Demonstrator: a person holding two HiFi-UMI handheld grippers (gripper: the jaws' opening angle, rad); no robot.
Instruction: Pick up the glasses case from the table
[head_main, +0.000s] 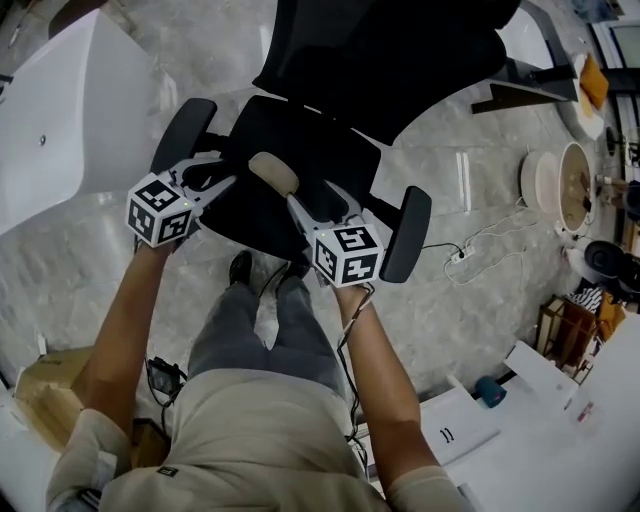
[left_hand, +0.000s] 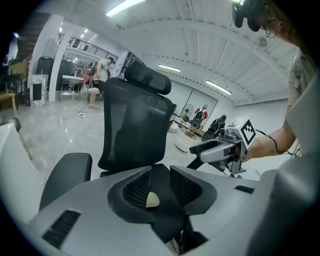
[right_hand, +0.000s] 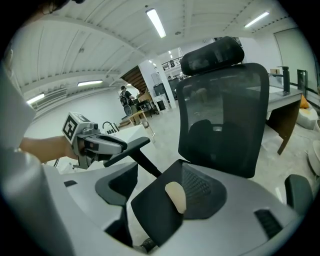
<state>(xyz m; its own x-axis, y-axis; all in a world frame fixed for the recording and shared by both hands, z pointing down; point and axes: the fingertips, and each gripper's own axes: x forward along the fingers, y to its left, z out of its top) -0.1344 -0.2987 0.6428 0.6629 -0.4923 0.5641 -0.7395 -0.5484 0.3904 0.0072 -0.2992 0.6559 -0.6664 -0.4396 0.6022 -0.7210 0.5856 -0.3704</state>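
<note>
A beige glasses case (head_main: 273, 172) lies on the black seat (head_main: 300, 135) of an office chair, not on a table. My left gripper (head_main: 222, 178) hovers over the seat's left side, left of the case. My right gripper (head_main: 300, 205) sits just short of the case's near end. In the right gripper view the case (right_hand: 176, 196) shows in the wide gap between my open jaws, untouched. In the left gripper view my jaws stand a little apart, and a small part of the case (left_hand: 152, 200) shows through the gap. Neither gripper holds anything.
The chair's armrests (head_main: 183, 135) (head_main: 406, 235) flank the seat and its backrest (head_main: 390, 50) rises beyond. A white table (head_main: 60, 120) stands at the left. A power strip with cable (head_main: 460, 255) lies on the floor at the right, with boxes and a white desk (head_main: 560, 420) nearer.
</note>
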